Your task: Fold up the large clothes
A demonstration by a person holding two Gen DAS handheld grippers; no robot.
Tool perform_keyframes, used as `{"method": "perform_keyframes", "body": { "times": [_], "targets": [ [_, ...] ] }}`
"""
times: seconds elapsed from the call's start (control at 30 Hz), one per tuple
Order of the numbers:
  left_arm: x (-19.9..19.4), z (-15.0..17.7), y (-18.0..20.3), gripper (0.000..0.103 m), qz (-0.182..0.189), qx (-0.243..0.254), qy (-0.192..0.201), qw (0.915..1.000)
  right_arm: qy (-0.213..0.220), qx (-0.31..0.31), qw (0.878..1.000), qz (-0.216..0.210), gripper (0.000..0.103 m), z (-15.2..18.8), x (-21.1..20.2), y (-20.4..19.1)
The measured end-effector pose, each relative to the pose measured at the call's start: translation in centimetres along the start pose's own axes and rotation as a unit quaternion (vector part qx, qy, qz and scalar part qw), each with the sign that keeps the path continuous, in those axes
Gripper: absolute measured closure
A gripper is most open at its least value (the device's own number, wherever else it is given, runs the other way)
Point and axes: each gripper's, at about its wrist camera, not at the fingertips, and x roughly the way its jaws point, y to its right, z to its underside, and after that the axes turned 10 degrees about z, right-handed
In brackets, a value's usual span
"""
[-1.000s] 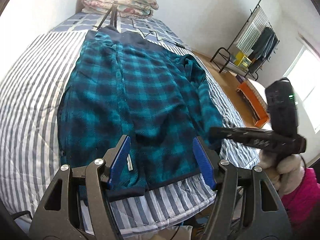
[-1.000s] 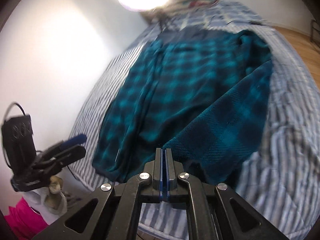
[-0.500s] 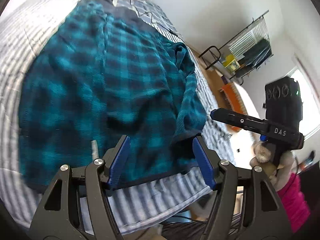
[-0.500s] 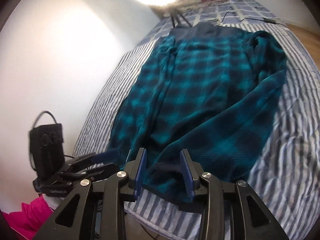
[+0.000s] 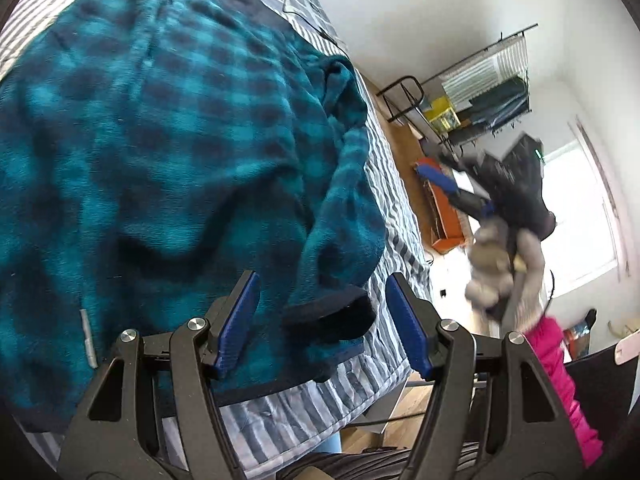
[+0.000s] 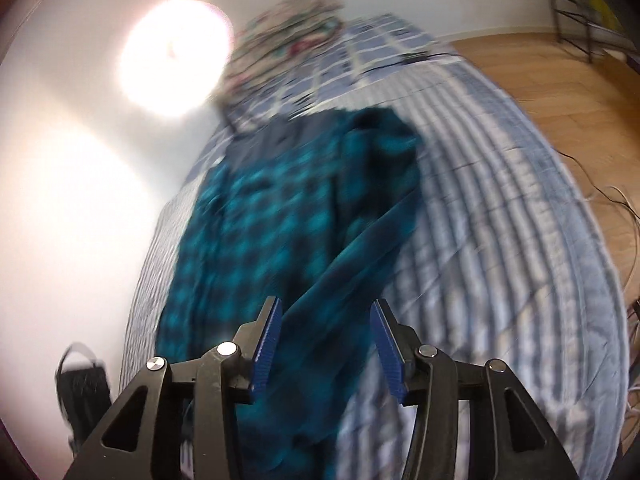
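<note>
A teal and black plaid fleece jacket [image 5: 160, 120] lies spread on the striped bed [image 5: 388, 216]. Its right sleeve is folded in along the body, with the dark cuff [image 5: 328, 316] near the bed's front edge. My left gripper [image 5: 322, 292] hovers open just above that cuff, touching nothing. In the right wrist view, blurred by motion, the jacket [image 6: 280, 220] stretches away and its sleeve passes under my right gripper [image 6: 325, 312]. That gripper's jaws are opening and the pads press on nothing. The left wrist view shows the right gripper [image 5: 440, 174] off the bed's right side, in a gloved hand [image 5: 492, 272].
A clothes rack [image 5: 480, 92] and an orange box [image 5: 444, 216] stand on the wood floor [image 6: 560, 80] right of the bed. A folded quilt [image 6: 288, 28], a bright lamp [image 6: 176, 52] and a cable [image 6: 404, 58] are at the bed's head. A pink sleeve [image 5: 560, 380] shows at lower right.
The right gripper has let go of the sleeve, opened and swung away to the right of the bed. The left gripper has dropped closer to the jacket, over the sleeve's cuff.
</note>
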Motion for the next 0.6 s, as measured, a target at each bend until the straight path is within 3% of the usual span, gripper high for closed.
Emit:
{"method": "perform_keyframes", "body": {
  "times": [0.2, 0.27, 0.4, 0.47, 0.5, 0.6],
  "targets": [
    [1.2, 0.1, 0.4, 0.039, -0.006, 0.011, -0.004, 0.9999, 0.002, 0.057, 0.998, 0.012, 0.053, -4.5, 3.6, 3.0],
    [1.6, 0.0, 0.4, 0.053, -0.003, 0.010, -0.012, 0.9999, 0.003, 0.071, 0.997, 0.012, 0.053, -5.6, 5.0, 3.6],
    [2.2, -0.2, 0.2, 0.066, -0.015, 0.022, -0.023, 0.9994, -0.009, 0.098, 0.995, 0.017, 0.053, -7.3, 8.6, 4.7],
    [2.5, -0.2, 0.3, 0.079, -0.026, 0.033, -0.026, 0.9988, -0.020, 0.121, 0.992, 0.006, 0.053, -7.5, 10.5, 5.6],
    [2.6, -0.1, 0.4, 0.083, -0.033, 0.041, -0.027, 0.9982, -0.024, 0.129, 0.991, 0.000, 0.056, -7.5, 11.1, 5.9],
    [2.9, 0.2, 0.9, 0.091, -0.045, 0.066, -0.027, 0.9964, -0.032, 0.144, 0.989, -0.027, 0.081, -7.5, 12.6, 6.1]
  ]
}}
